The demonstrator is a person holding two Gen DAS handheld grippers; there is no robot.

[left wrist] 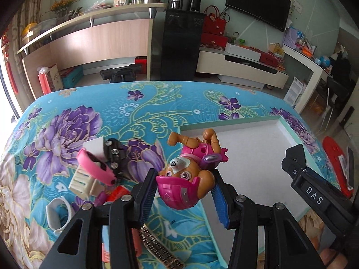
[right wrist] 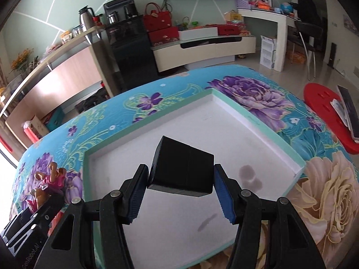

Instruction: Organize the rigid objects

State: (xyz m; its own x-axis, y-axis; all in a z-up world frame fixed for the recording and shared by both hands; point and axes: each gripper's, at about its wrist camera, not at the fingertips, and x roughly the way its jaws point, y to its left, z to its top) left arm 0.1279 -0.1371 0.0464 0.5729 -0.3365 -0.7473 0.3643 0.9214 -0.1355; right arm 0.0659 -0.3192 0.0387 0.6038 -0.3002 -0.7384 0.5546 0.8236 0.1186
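Left of the tray (left wrist: 289,125), toy pile (left wrist: 94,179), left view only.

The toy dog (left wrist: 186,174) looks like glossy moulded plastic, its pink helmet shiny. The black box (right wrist: 181,172) has a smooth, matt finish. The tray (right wrist: 258,121) seems matt white card with a pale green rim. A printed floral cloth (left wrist: 78,121) covers the surface.

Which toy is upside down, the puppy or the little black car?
The puppy figure, clamped in the left gripper, hangs head down with paws up. The black car lies tilted in the pile.
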